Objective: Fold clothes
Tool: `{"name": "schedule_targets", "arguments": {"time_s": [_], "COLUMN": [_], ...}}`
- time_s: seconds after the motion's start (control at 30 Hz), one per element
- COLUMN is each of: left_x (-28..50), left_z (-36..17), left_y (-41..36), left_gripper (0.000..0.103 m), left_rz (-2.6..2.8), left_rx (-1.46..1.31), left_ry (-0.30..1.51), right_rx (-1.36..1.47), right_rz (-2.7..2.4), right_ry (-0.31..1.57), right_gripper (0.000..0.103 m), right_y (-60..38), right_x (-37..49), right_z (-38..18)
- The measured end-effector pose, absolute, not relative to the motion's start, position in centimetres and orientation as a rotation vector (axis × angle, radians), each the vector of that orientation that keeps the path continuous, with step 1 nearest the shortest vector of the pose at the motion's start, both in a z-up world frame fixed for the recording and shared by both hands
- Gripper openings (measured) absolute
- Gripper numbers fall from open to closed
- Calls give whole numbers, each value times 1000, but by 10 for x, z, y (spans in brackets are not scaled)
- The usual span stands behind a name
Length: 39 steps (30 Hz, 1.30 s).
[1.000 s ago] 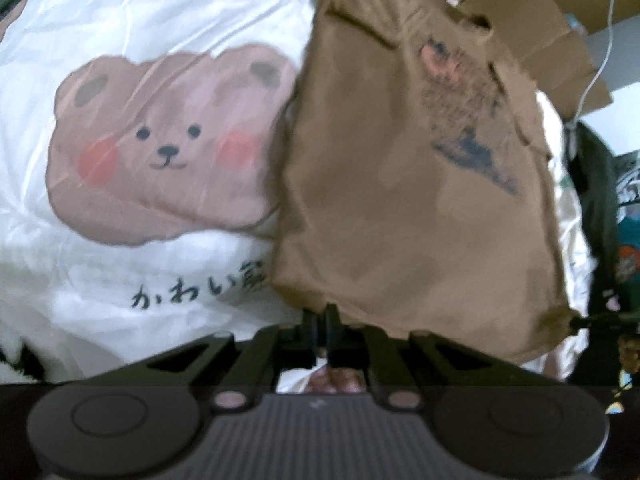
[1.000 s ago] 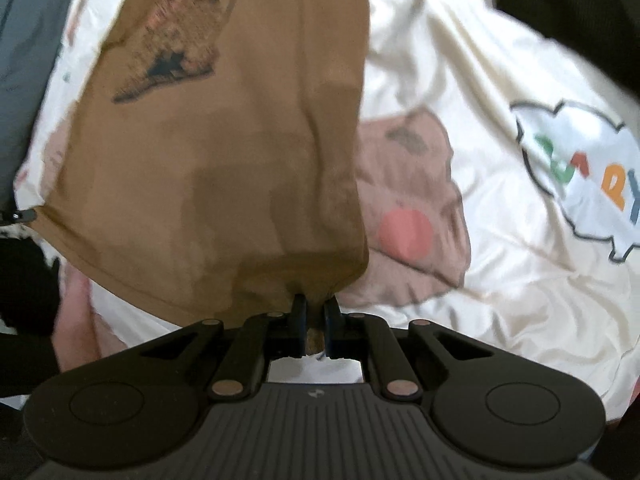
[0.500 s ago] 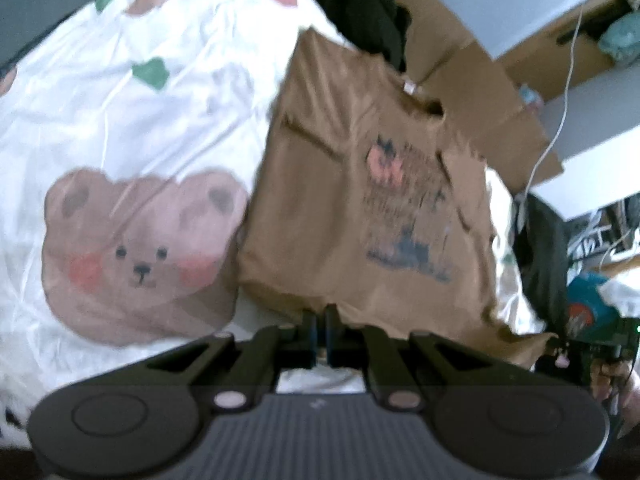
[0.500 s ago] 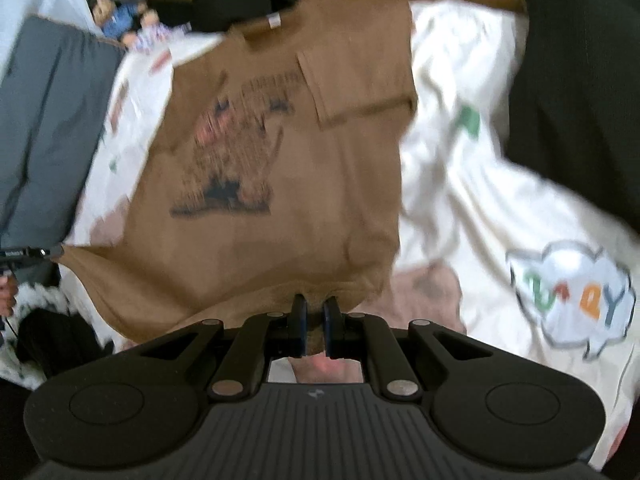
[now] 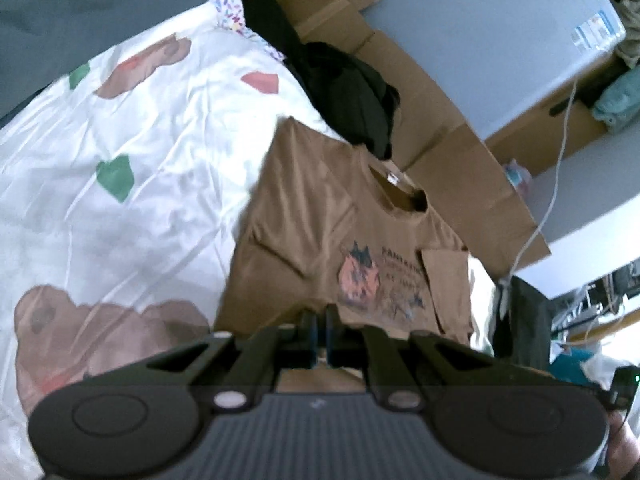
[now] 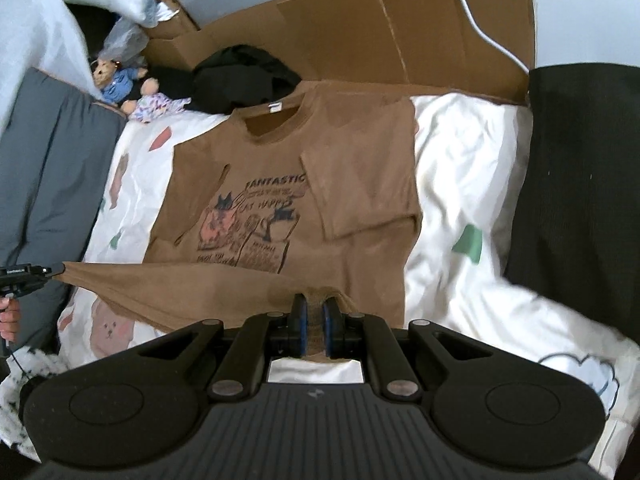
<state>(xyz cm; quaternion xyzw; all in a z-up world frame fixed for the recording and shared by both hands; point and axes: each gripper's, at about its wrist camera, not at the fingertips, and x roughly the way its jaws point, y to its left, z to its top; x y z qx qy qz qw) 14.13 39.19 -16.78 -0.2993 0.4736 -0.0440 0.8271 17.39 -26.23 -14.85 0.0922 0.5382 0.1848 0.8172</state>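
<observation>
A brown T-shirt with a cat print lies face up on the white bear-print duvet, collar towards the cardboard boxes and both sleeves folded inward. My left gripper is shut on one end of the bottom hem. In the right wrist view the T-shirt spreads ahead, and my right gripper is shut on the other end of the hem, with fabric bunched between its pads. The hem stretches taut, raised above the shirt's lower part, to the left gripper at the far left edge.
Flattened cardboard boxes stand behind the collar, with a black garment piled against them. Two stuffed toys and a grey pillow lie to the left. A dark cloth is on the right. A white cable hangs over the boxes.
Both grippers rose and travelled towards the collar, carrying the hem with them. The collar, the print and the boxes came fully into view. The jaws stayed shut.
</observation>
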Motion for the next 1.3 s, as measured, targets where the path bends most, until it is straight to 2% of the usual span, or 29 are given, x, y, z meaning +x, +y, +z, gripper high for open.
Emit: {"name": "schedule_targets", "arguments": {"time_s": [0.03, 0.33, 0.9, 1.3], "left_x": [148, 220, 286, 343], "left_z": [-172, -201, -239, -236], "left_y": [390, 379, 385, 388], "left_gripper": [4, 4, 4, 4], "left_rz": [-92, -48, 5, 49], "left_rx": [-635, -619, -690, -575], "left_ry": [1008, 1038, 982, 1004], "right_rx": [180, 121, 207, 115], "right_rz": [390, 408, 316, 325], "right_ry": [1149, 1162, 1122, 1143], "right_gripper": [9, 8, 8, 8], "right_y": [-261, -235, -213, -183], "right_x": [182, 252, 330, 385], "right_z": [-150, -180, -255, -286]}}
